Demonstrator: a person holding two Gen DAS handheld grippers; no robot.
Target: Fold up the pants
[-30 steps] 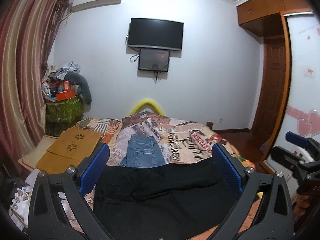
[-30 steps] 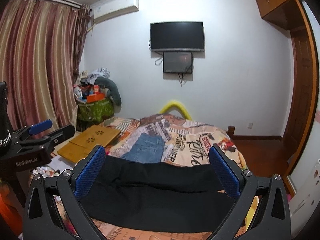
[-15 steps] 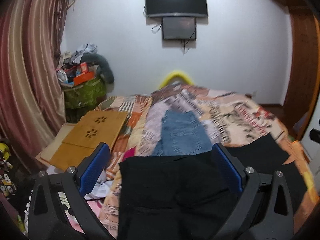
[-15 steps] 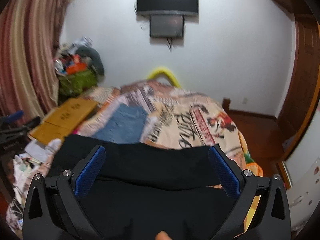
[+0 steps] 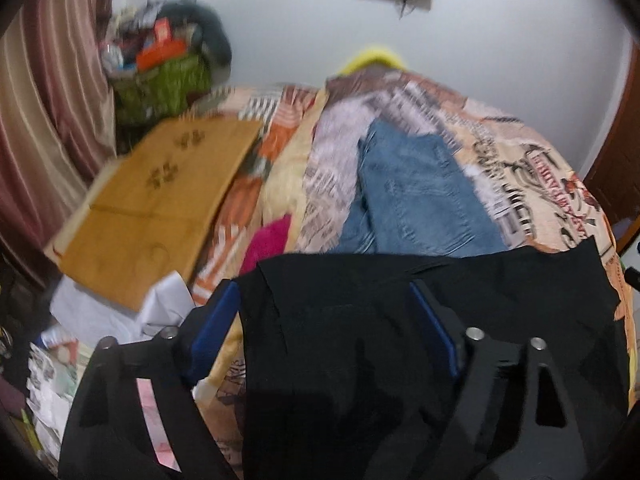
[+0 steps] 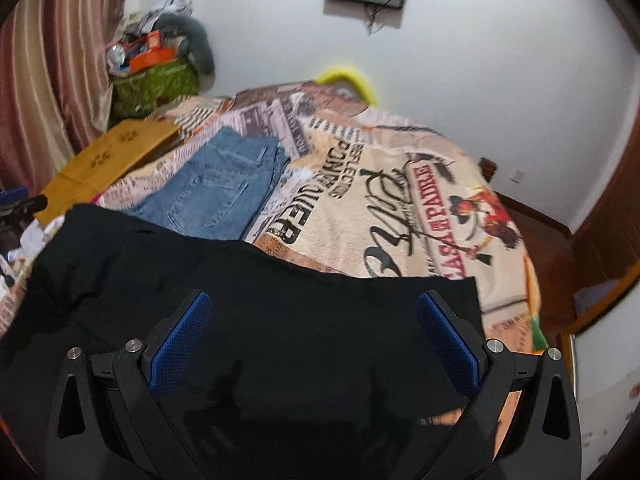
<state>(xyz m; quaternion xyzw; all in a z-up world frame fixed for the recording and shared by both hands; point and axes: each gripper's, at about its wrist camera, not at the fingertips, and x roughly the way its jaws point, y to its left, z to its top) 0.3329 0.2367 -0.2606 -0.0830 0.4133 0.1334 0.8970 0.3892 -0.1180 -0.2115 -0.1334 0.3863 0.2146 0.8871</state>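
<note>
While both sets of blue-padded jaws stand wide apart with nothing between them, the left gripper (image 5: 324, 320) and right gripper (image 6: 314, 328) hang over the black pants (image 6: 280, 300). These lie spread flat across the near end of the bed's printed blanket (image 6: 380, 184). Folded blue jeans (image 6: 224, 188) rest just beyond them, and a wooden board (image 5: 160, 200) lies off the bed's left side.

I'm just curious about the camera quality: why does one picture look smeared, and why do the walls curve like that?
Left wrist view: motion blur smears the blue jeans and the wooden board. Right wrist view: sharper, the bedspread lettering is readable. Both: fisheye bending curves the walls and darkens the corners; the black pants show almost no detail.
</note>
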